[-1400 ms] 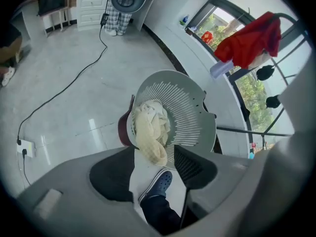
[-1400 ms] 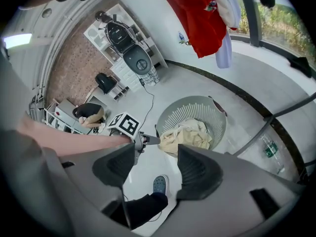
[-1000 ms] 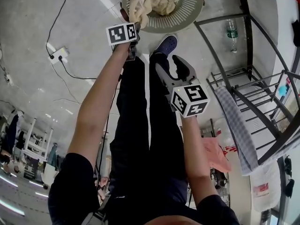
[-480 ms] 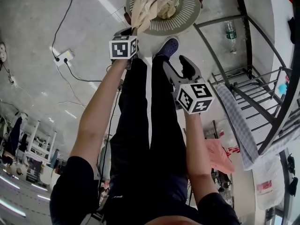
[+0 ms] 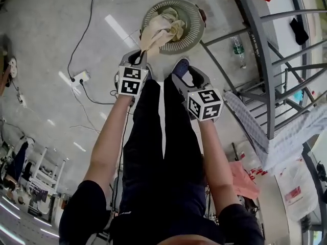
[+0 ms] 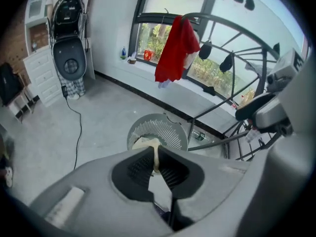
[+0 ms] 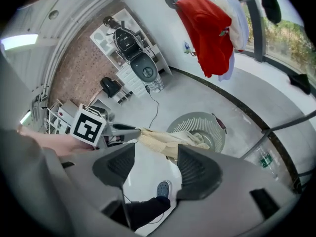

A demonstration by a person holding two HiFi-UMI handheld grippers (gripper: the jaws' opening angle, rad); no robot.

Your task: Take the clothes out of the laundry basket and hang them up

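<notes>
Grey metal drying rack (image 5: 265,60) stands just beside the laundry basket (image 5: 195,15), with a red garment (image 6: 175,48) hung on it above the basket. A cream garment (image 5: 159,30) trails out of the basket, one end pinched in the closed left tool (image 6: 156,162) and the rest lying inside. On the person's side of the basket, the right tool (image 7: 155,164) hangs wide and empty. The step looks like lifting the garment clear. Next, I judge, the right tool must catch a free edge.
</notes>
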